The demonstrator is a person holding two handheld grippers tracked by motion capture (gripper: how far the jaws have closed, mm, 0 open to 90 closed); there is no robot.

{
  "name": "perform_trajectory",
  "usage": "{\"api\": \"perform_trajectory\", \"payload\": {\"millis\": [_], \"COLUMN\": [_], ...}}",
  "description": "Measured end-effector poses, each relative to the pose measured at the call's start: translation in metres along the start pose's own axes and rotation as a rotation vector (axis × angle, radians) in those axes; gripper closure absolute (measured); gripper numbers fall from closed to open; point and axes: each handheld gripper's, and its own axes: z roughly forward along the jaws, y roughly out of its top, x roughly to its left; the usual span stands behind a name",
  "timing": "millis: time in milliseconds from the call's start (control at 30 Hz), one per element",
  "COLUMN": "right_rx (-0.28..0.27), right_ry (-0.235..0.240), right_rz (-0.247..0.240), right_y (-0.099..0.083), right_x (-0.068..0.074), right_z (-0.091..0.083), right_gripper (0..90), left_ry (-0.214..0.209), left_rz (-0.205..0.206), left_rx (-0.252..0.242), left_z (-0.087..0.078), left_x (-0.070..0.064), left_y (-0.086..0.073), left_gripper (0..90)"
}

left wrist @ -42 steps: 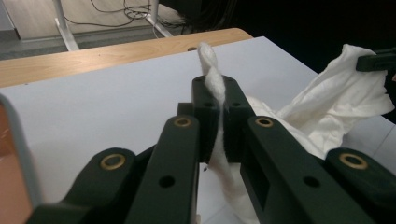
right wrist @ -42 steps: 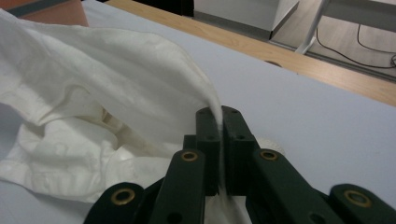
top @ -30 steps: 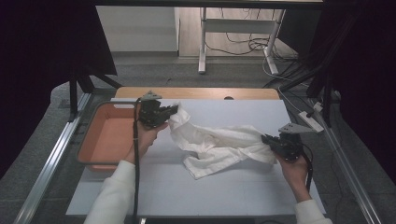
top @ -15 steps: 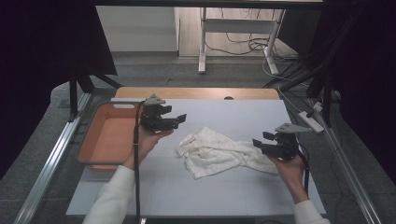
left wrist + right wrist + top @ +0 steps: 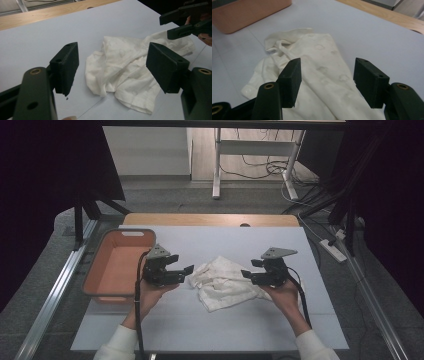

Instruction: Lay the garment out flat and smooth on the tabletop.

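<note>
In the high view I hold my left hand-held gripper [image 5: 189, 268] just at the left edge of the white cloth [image 5: 225, 283], and its jaws stand apart with nothing between them. My right hand-held gripper [image 5: 246, 274] is at the right side of the same cloth, very near or perhaps touching it, and its jaws are also apart and grip nothing. The two point toward each other across the cloth. The cloth lies crumpled in a loose heap near the middle of the pale tabletop [image 5: 300, 320], between my two hands, with folds going in many directions. In the left gripper view the cloth [image 5: 130, 75] is seen ahead between the two black jaws and a little beyond them, flat on the tabletop, and my other hand-held gripper [image 5: 175, 25] appears at the upper right above the far edge of the cloth. In the right gripper view the cloth [image 5: 322, 67] stretches under and in front of the open jaws; faint round marks are visible on the fabric. An orange tray [image 5: 116, 268] stands on the left part of the tabletop, close beside my left hand [image 5: 150, 292], and its side [image 5: 249, 12] shows at the top left of the right gripper view.
</note>
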Motion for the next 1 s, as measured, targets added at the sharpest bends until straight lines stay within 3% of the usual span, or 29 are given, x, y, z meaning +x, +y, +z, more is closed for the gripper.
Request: {"api": "perform_trajectory", "payload": {"millis": [100,167,400,733,1000], "right_rx": [0.023,0.033,0.076,0.104,0.135], "right_ry": [0.028,0.045,0.084,0.136,0.149], "right_rz": [-0.008,-0.021,-0.122,-0.153,-0.178], "right_y": [0.004,0.006,0.020,0.028,0.028], "right_x": [0.006,0.011,0.037,0.053,0.059], "right_z": [0.016,0.027,0.058,0.084,0.105], "right_gripper": [40.8,41.5,43.0,43.6,46.4], "left_ry": [0.005,-0.001,0.000,0.011,-0.004], "left_rz": [0.003,-0.010,-0.024,-0.032,-0.033], "left_rx": [0.020,0.006,0.003,-0.009,-0.005], "left_z": [0.002,0.001,-0.001,-0.007,-0.005], "left_x": [0.002,0.003,0.005,0.005,0.005], "left_y": [-0.002,-0.003,-0.007,-0.008,-0.009], "left_gripper": [27.5,27.7,27.9,27.8,27.9]}}
